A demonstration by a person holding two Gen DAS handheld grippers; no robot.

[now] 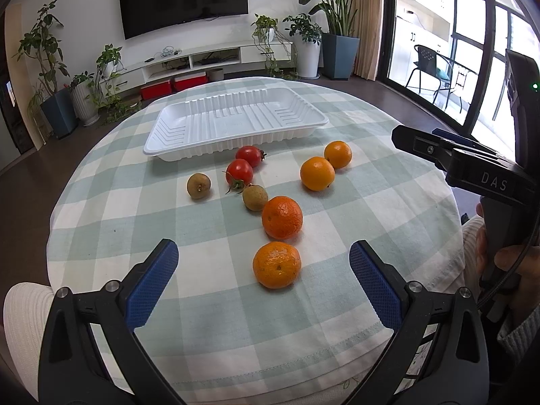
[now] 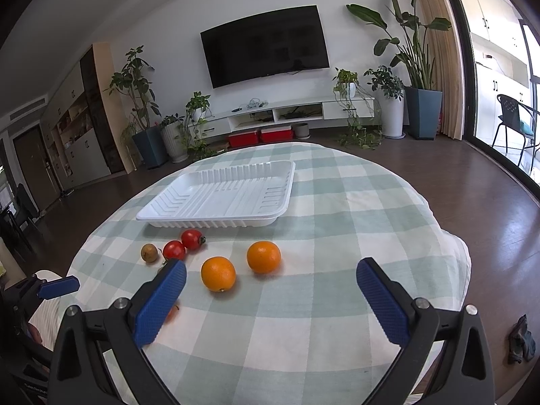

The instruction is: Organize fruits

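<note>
A white ribbed tray (image 1: 236, 141) (image 2: 216, 217) lies empty at the far side of the checked tablecloth. In front of it lie two red tomatoes (image 1: 249, 156) (image 2: 192, 239), two brown longans (image 1: 199, 185) (image 2: 149, 253), two smooth oranges (image 1: 317, 173) (image 2: 218, 273) and two rough mandarins (image 1: 282, 217). My left gripper (image 1: 263, 266) is open and empty, its fingers astride the nearest mandarin (image 1: 276, 264) but short of it. My right gripper (image 2: 270, 281) is open and empty, just short of the two oranges; it also shows in the left wrist view (image 1: 438, 148).
The round table (image 2: 337, 303) drops off close on the right and near sides. A white cushion (image 1: 23, 307) sits at the table's near left. Potted plants, a TV stand and a glass door with a chair stand well beyond the table.
</note>
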